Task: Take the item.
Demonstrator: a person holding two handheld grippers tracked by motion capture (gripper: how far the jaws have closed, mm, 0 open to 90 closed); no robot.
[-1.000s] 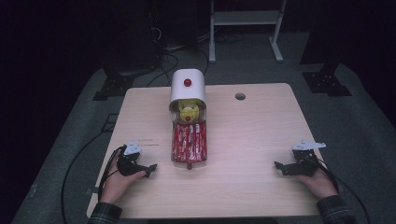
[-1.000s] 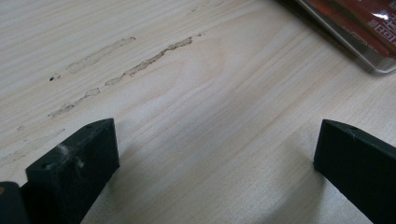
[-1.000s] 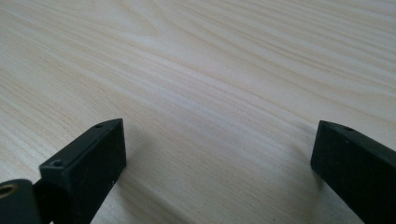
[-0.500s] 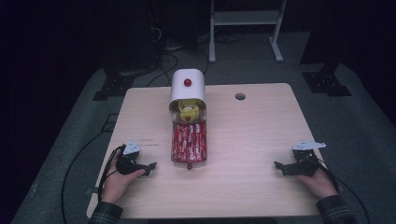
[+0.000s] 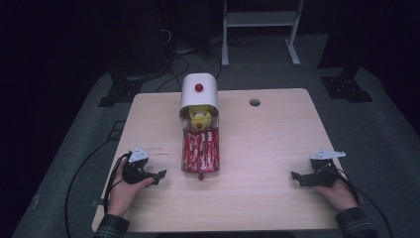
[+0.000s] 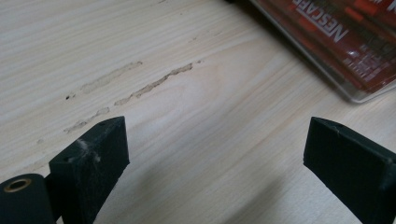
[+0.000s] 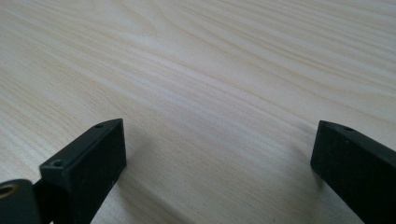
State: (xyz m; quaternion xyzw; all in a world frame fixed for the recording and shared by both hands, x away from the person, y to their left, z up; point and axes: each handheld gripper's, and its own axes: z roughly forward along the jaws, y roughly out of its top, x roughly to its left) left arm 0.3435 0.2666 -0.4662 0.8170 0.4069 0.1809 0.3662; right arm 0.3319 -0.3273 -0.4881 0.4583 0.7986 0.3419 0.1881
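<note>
A white dome-shaped container (image 5: 198,92) with a red knob stands at the table's far middle, with a yellow object (image 5: 200,119) at its open front. A clear tray of red Nescafe sachets (image 5: 200,151) lies just in front of it; its corner (image 6: 345,42) shows in the left gripper view. My left gripper (image 5: 159,175) rests on the wood left of the tray, open, nothing between its jaws (image 6: 217,149). My right gripper (image 5: 297,177) lies near the table's right front, also open over bare wood (image 7: 219,154).
The light wooden table (image 5: 262,144) has a round cable hole (image 5: 254,102) at the back right. Scuff marks (image 6: 135,84) streak the wood ahead of the left gripper. Dark stands and cables sit on the grey floor behind the table.
</note>
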